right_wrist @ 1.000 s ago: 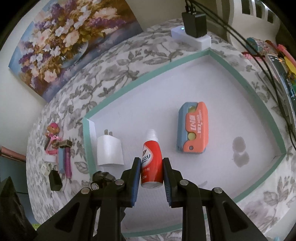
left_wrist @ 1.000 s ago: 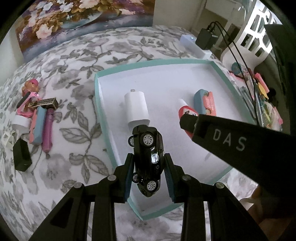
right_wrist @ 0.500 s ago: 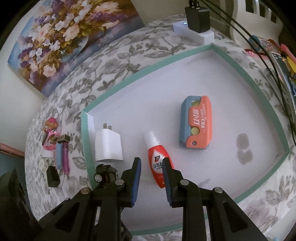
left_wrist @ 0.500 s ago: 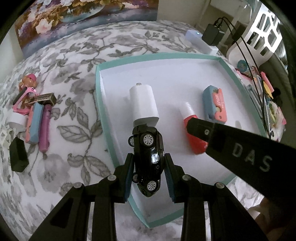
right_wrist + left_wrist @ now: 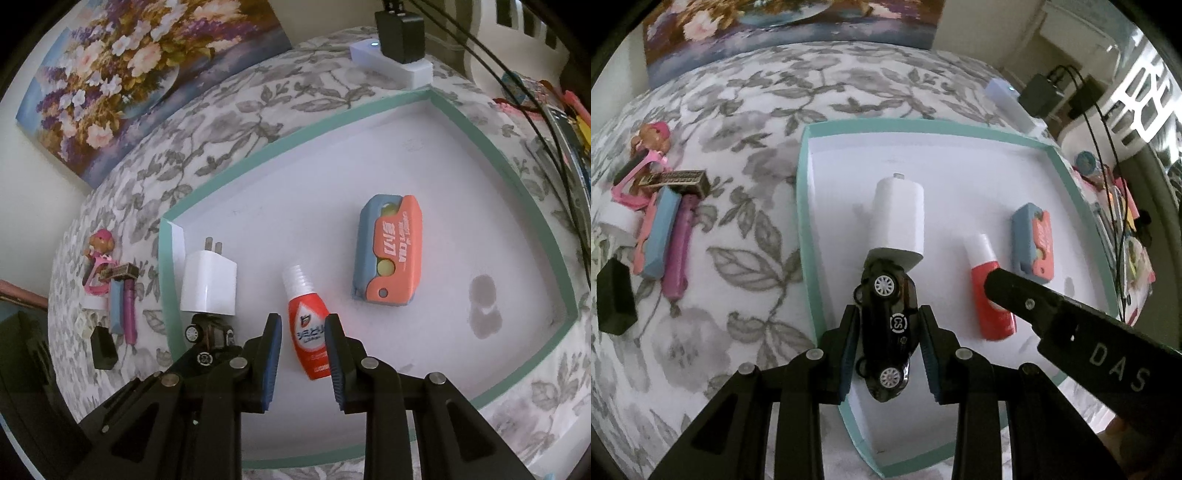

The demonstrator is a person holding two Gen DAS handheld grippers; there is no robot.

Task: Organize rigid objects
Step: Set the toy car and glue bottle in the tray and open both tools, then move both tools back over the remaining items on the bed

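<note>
The tray (image 5: 491, 147) — white floor, teal rim — occupies the centre and right of both views, resting on a table covered by a leaf-patterned cloth (image 5: 746, 110).

**Already placed in the tray**
- A white charger plug (image 5: 208, 284) is laid flat near the left wall of the tray.
- A red-and-white bottle (image 5: 308, 332) is laid on the tray floor at lower centre of the right wrist view.
- A blue-and-orange case (image 5: 388, 251) is laid to the right of the bottle, apart from it.

**In hand**
- A black toy car (image 5: 884, 328) is pinched at its sides by the left hand-held gripper (image 5: 886, 347). It is held over the near left corner of the tray, its nose just beside the plug; whether the two touch cannot be told.
- The right hand-held gripper (image 5: 303, 354) is seen with a narrow gap between its pads, the bottle lying on the floor beyond that gap. No pad is seen pressing on the bottle, so it is judged to be released and the hand-held gripper empty.

**Still outside the tray**
- At the left of both views a cluster is left on the cloth: a small doll figure (image 5: 653, 140), a blue bar (image 5: 661, 229) beside a purple bar (image 5: 679, 247), a dark patterned block (image 5: 677, 179) and a black block (image 5: 615, 291).

**Judgement of progress**
- Roughly half of the work is judged done — three items placed, one about to be set down, the left-hand cluster untouched.
</note>
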